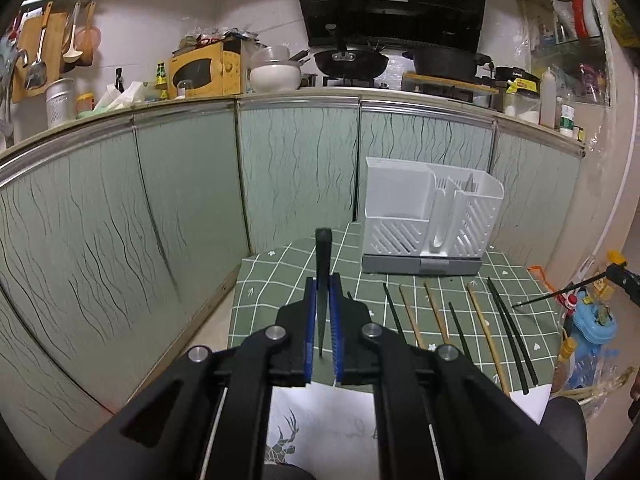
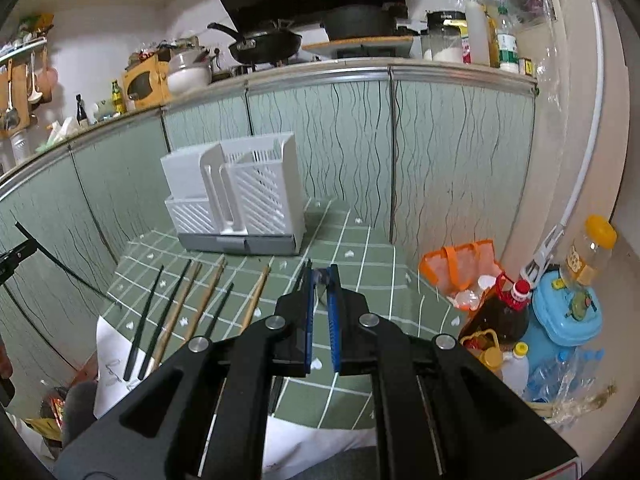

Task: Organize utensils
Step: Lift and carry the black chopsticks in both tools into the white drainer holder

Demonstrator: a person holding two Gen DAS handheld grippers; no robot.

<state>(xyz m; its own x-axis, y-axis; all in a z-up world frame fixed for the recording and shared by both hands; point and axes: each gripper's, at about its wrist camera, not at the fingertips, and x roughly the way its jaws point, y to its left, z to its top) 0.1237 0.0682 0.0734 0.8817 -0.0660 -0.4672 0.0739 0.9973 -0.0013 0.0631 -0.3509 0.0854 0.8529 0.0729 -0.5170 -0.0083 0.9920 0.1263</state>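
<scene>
My left gripper [image 1: 323, 280] is shut on a black chopstick [image 1: 323, 248] that sticks up and forward from its blue pads, above the green checked tablecloth [image 1: 280, 280]. The right gripper [image 2: 320, 274] is shut on another black chopstick [image 2: 302, 276], which slants down past its left pad. Each gripper shows at the edge of the other's view, stick in its grip: the right gripper [image 1: 618, 274], the left gripper [image 2: 12, 258]. Several black and wooden chopsticks [image 1: 456, 324] [image 2: 168, 312] lie side by side on the cloth. Behind them stands a white slotted utensil holder [image 1: 400, 200] [image 2: 260, 196].
Green cabinet doors [image 1: 160, 200] close off the table's far side. Right of the table are an orange bag [image 2: 460, 260], a dark bottle [image 2: 504, 312] and a blue container [image 2: 560, 312]. White paper [image 1: 320, 420] covers the table's near edge.
</scene>
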